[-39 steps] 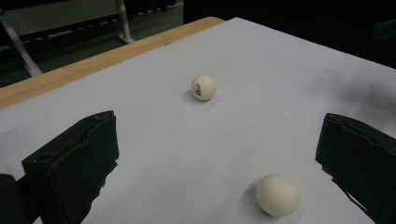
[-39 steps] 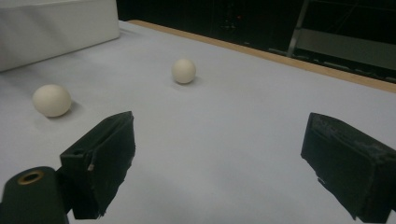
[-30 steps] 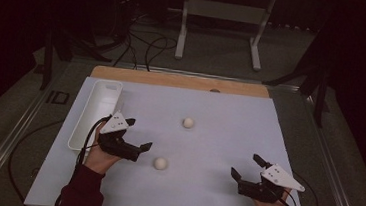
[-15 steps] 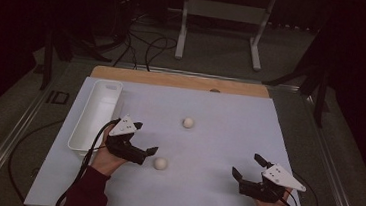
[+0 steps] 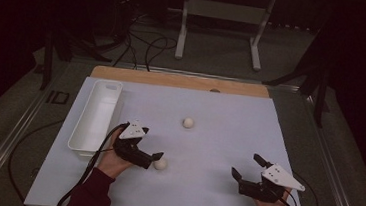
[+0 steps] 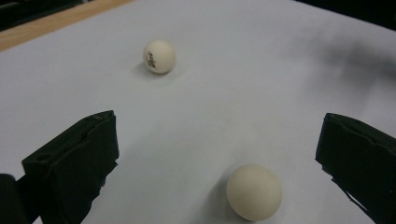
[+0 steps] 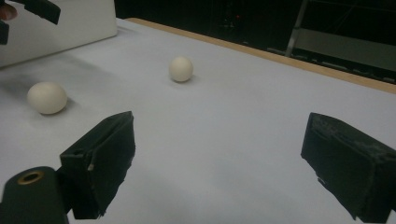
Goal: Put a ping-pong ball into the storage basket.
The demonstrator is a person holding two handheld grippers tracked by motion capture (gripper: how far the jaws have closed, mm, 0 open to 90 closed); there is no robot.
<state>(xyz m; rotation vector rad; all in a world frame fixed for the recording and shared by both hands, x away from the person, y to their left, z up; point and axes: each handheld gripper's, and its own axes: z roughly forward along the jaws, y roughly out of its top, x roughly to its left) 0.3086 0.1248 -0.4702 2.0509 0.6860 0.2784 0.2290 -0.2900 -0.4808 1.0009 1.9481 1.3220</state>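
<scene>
A: We see the left gripper (image 5: 158, 157) low over the sheet (image 5: 228, 137), jaws spread wide, nothing between the pads. The near ball (image 5: 161, 164) lies just ahead of it, right at the jaw tips in the high view. From the left gripper view it sits on the sheet inside the gap, closer to the right-hand jaw, untouched.

B: And we cannot tell from above whether a tip touches it; the dark jaw and the ball run together there. The left gripper view shows a clear gap on both sides, though the bottom of the ball is nearly cut off by the frame edge.

A: The far ball (image 5: 188, 122) lies well beyond the left gripper, carrying a small dark print we cannot read.

B: The right gripper (image 5: 248, 168) is also released, jaws apart and empty, well off to the side of both balls. Its hand is mostly cut off at the bottom edge.

A: The tray (image 5: 97, 115) lies behind the left gripper, on its outer side. Its inside is too pale for us to make out.
</scene>
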